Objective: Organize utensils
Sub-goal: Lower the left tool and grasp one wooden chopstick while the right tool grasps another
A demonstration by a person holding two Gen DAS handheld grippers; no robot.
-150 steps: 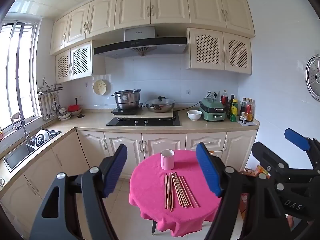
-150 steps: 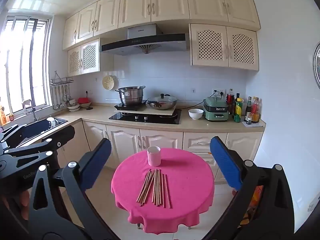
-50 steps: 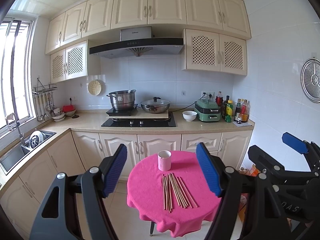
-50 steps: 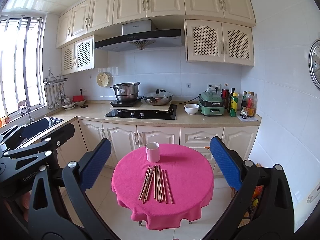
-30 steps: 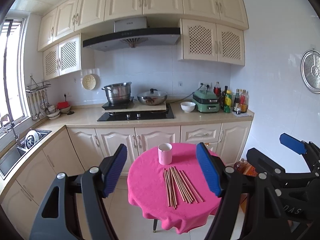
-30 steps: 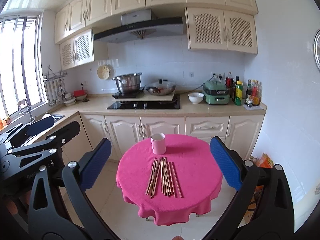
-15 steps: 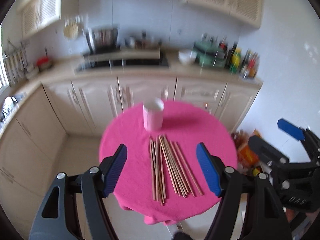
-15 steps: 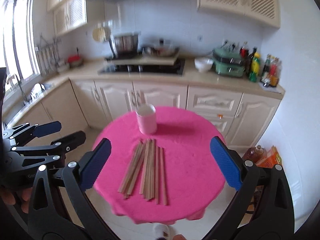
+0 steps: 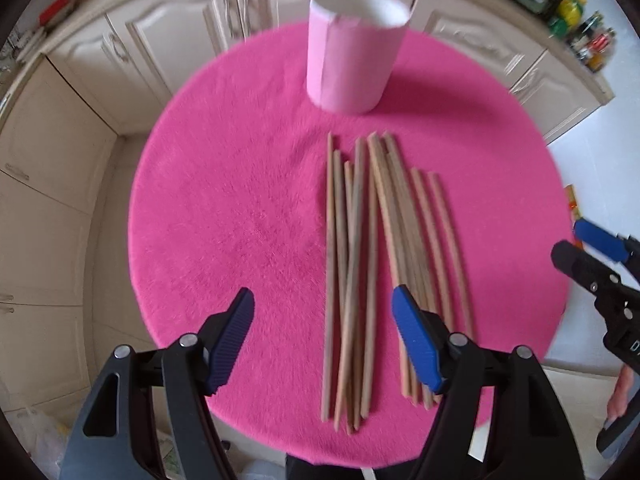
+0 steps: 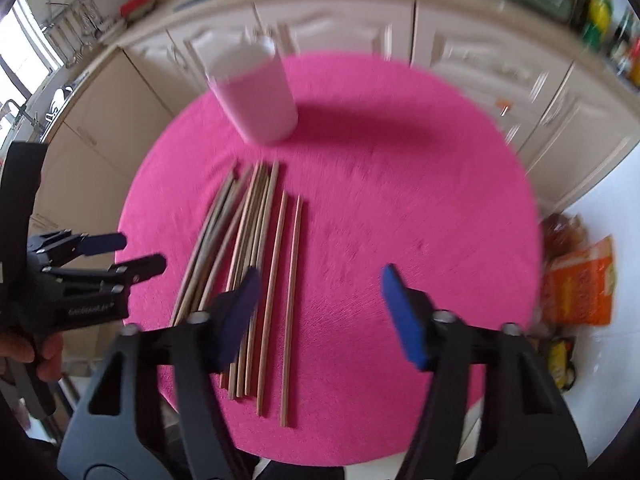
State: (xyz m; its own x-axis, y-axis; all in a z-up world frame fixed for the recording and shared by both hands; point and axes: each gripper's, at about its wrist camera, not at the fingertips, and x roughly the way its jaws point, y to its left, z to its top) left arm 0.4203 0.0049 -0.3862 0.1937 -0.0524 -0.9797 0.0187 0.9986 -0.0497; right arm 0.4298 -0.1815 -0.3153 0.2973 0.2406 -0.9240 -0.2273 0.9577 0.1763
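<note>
The loose bundle of thin wooden chopsticks (image 9: pixel 360 272) is lying flat on the round table's bright pink fuzzy cloth (image 9: pixel 224 208), their far tips pointing at the pale pink cylindrical cup (image 9: pixel 354 52) that is standing upright just beyond them, apart from them. I am reading that layout as deliberate: sticks fanned near the front edge where I can reach them, the open cup behind as the place they are meant to go. None is in the cup yet, as far as I can see, so the sorting is not begun.

I am holding the left gripper (image 9: pixel 322 338) steeply downward over the near ends of the sticks, its blue-padded jaws standing wide with nothing between the pads. The right gripper (image 10: pixel 318 314) is hanging over the rightmost sticks, also pointing down; its jaws have just been closing to a middling gap, and they are gripping nothing, the pads clear of the wood.

Both views are smeared by motion, so I am not counting the sticks; several are overlapping. The cup's inside is partly hidden by its rim. The left pad in the right wrist view is covering some stick ends, and the worktop clutter behind is too blurred to name.
</note>
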